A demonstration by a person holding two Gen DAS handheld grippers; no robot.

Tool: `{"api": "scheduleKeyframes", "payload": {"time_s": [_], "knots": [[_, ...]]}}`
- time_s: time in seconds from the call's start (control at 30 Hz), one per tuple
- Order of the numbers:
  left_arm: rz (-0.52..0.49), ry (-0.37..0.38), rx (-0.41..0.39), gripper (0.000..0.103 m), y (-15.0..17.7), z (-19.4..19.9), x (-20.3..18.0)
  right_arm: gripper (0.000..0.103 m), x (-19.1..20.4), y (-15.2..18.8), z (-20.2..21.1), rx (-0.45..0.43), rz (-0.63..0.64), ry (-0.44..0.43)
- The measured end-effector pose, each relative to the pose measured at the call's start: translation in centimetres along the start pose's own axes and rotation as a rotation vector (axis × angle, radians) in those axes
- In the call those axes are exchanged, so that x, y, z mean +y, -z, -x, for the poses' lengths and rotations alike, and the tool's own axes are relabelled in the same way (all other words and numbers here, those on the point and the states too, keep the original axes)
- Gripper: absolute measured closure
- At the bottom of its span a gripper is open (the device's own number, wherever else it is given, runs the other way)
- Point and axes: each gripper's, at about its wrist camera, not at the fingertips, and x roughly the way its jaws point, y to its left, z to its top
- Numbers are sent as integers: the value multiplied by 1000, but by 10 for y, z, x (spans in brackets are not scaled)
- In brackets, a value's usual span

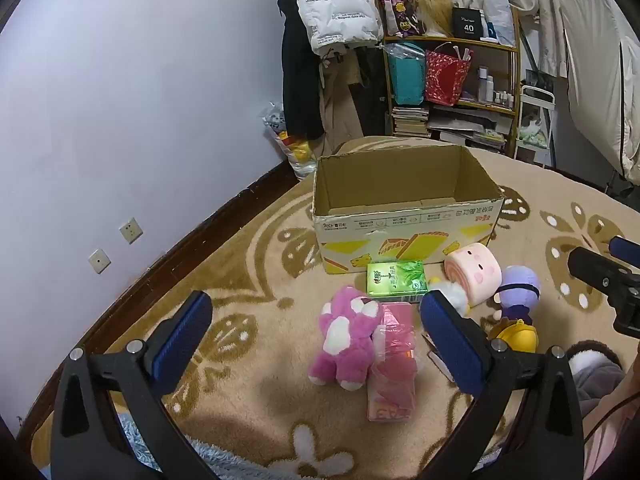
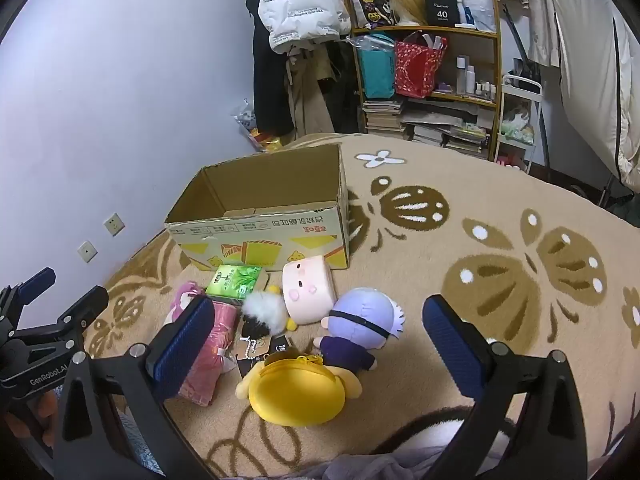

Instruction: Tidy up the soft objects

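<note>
Cardboard, printed yellow and white on its front, makes up the open box (image 1: 404, 216) that stands on the beige patterned carpet (image 1: 248, 248) straight ahead of the left gripper (image 1: 316, 336), beyond everything else in the pile. That gripper points down at the floor with its blue-padded fingers (image 1: 182, 336) spread as wide as they go and nothing between them; the pink plush toy (image 1: 346, 340) lies on the carpet just past the gap, nearer the right-hand finger. A pink wrapped tissue pack (image 1: 394, 360) lies touching the toy on its right side, and a green tissue pack (image 1: 396, 278) sits further ahead, close to the box front. The right gripper (image 2: 320, 344) is likewise fully spread and holds nothing. Directly below its gap lies a yellow plush pouch (image 2: 298, 392), and just ahead of that a purple-haired doll (image 2: 360, 328) lies on its side. Ahead and slightly left, a pink roll-shaped cushion with a face (image 2: 306, 292) rests beside the doll's head, with a small black-and-white fluffy toy (image 2: 262, 316) next to the left finger. Off to the left of this gripper the other gripper's black frame shows at the edge. Against the far wall stand a cluttered shelf (image 2: 432, 80) and hanging coats (image 2: 296, 4).
</note>
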Motion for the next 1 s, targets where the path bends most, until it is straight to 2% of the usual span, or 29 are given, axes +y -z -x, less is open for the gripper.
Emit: {"api": "scheduleKeyframes", "payload": {"time_s": [1.0], "knots": [[1,3,-1,0,0,0,0,0,0,0,0,0,-1,-1]]}}
